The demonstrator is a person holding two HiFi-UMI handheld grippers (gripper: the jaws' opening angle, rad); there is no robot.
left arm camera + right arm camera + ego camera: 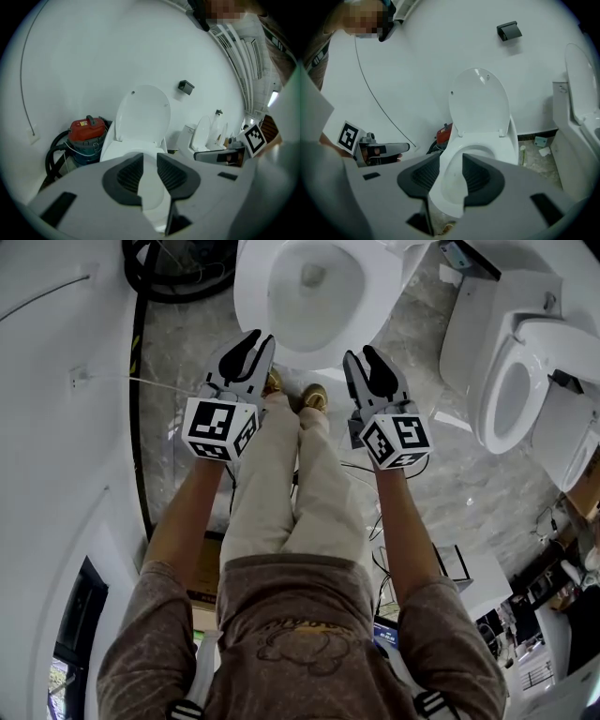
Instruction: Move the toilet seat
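Observation:
A white toilet point(251, 306) stands just ahead of the person's feet, its bowl open to view from above. In the gripper views its lid point(480, 101) is raised against the wall above the rim point(508, 147); whether the seat ring is up with it I cannot tell. My left gripper point(258, 341) hovers at the near left of the rim and my right gripper point(360, 354) at the near right, neither touching it. The left gripper's point(149, 161) jaws stand a little apart with nothing between them, and so do the right gripper's point(451, 164).
A second toilet point(511, 381) with its seat up stands to the right. A red vacuum cleaner point(86, 131) with black hoses point(169, 277) sits left of the toilet by the curved white wall. A black cable point(138, 427) runs along the floor. The person's shoes point(314, 397) are below the rim.

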